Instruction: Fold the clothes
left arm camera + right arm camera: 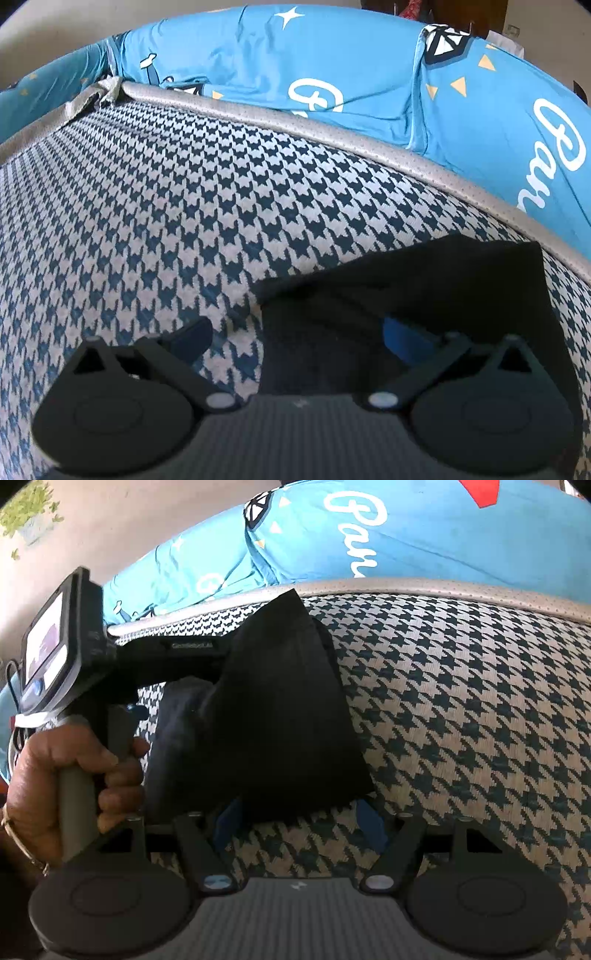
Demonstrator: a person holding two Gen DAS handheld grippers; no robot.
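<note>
while both tongs point(295, 338) point(299, 825) gape open, the black cloth point(266, 716) lies lengthwise toward the blue bedding point(424, 539).

surface: houndstooth mat point(155, 206), dark teal on pale grey, fills most of the view
mat edge: grey perforated border point(332, 129) curves along the far side, with a small fabric tie at the far left corner
beyond the far edge: bright blue bedding point(280, 55) printed with white script, stars and yellow triangles, creased and bunched
garment: black cloth point(424, 280), folded, near the mat's right edge, flat on the houndstooth
left gripper point(299, 336): fingers spread wide apart
left finger point(192, 336): over bare mat, clear of the cloth
right finger: blue pad point(402, 336) over the black cloth; contact hard to judge
</note>
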